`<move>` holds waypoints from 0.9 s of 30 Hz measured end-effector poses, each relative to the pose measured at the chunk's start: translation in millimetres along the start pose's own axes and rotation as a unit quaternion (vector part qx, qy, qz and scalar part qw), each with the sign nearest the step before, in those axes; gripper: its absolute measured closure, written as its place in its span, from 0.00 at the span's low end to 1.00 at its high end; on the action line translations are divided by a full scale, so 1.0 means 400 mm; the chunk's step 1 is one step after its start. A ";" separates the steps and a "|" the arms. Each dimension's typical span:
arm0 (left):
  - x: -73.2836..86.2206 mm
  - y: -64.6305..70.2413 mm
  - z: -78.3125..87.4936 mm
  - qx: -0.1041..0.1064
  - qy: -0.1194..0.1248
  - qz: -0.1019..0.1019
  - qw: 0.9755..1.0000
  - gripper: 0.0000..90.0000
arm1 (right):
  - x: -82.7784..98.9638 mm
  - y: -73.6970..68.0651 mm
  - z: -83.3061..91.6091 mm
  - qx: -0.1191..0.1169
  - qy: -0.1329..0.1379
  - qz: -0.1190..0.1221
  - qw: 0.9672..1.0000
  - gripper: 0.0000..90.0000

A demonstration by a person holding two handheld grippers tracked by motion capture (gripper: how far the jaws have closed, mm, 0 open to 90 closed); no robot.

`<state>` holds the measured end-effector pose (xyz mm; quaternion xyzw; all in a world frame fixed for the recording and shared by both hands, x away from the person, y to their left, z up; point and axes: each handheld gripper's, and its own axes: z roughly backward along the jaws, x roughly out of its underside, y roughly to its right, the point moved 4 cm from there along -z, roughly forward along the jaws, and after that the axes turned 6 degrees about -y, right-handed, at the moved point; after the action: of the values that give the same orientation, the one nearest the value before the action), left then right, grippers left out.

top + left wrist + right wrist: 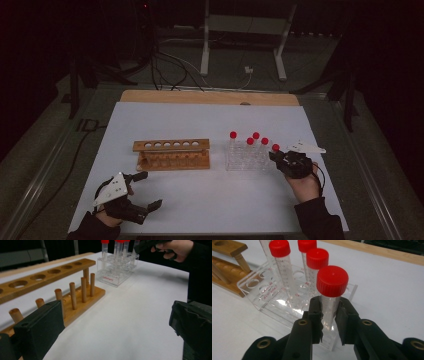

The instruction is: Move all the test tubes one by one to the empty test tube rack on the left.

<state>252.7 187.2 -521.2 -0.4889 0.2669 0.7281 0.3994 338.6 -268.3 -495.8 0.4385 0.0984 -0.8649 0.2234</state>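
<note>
A clear plastic rack (245, 159) right of centre holds several red-capped tubes (256, 135). My right gripper (276, 156) is at its right end, shut on one red-capped tube (332, 281) just under the cap; both jaws press its sides (329, 307). That tube stands upright at the rack's near corner, its lower end hidden by the jaws. An empty wooden rack (171, 153) with holes and pegs lies left of centre. My left gripper (151, 189) rests near the front left edge, open with nothing between its jaws (115, 325), pointing past the wooden rack (50, 272).
A white sheet (210, 195) covers the table, with a wooden strip (210, 97) along its far edge. The person's right hand (177, 247) is beside the clear rack (116, 272). Cables and a stand's legs lie on the dark floor behind.
</note>
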 end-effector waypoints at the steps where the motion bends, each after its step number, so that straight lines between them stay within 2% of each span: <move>1: 0.000 0.001 0.000 0.001 -0.002 0.000 1.000 0.00 | 0.000 0.000 0.000 0.000 0.000 0.000 1.000 0.84; 2: -0.001 0.002 -0.001 0.006 -0.007 0.000 1.000 0.00 | -0.001 -0.001 0.002 -0.001 0.000 0.001 1.000 0.84; 4: 0.000 0.001 -0.005 0.001 -0.018 0.008 1.000 0.00 | -0.008 -0.001 0.010 0.001 0.002 0.003 1.000 0.84; 11: -0.005 0.010 -0.010 0.003 -0.031 0.008 0.999 0.00 | -0.030 -0.004 0.045 0.005 0.019 0.011 1.000 0.84; 15: -0.009 0.012 -0.010 0.007 -0.032 0.015 0.999 0.00 | -0.043 -0.003 0.067 0.008 0.030 0.013 0.999 0.84; 22: -0.016 0.014 -0.008 0.004 -0.031 0.014 0.999 0.01 | -0.067 -0.005 0.102 0.016 0.044 0.024 0.999 0.84; 27: -0.027 0.017 -0.005 0.007 -0.029 0.019 0.999 0.01 | -0.083 -0.026 0.122 -0.006 0.051 0.029 0.998 0.84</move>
<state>250.0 178.5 -512.0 -0.4601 0.2693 0.7474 0.3964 315.8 -266.9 -440.1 0.4832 0.1024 -0.8341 0.2455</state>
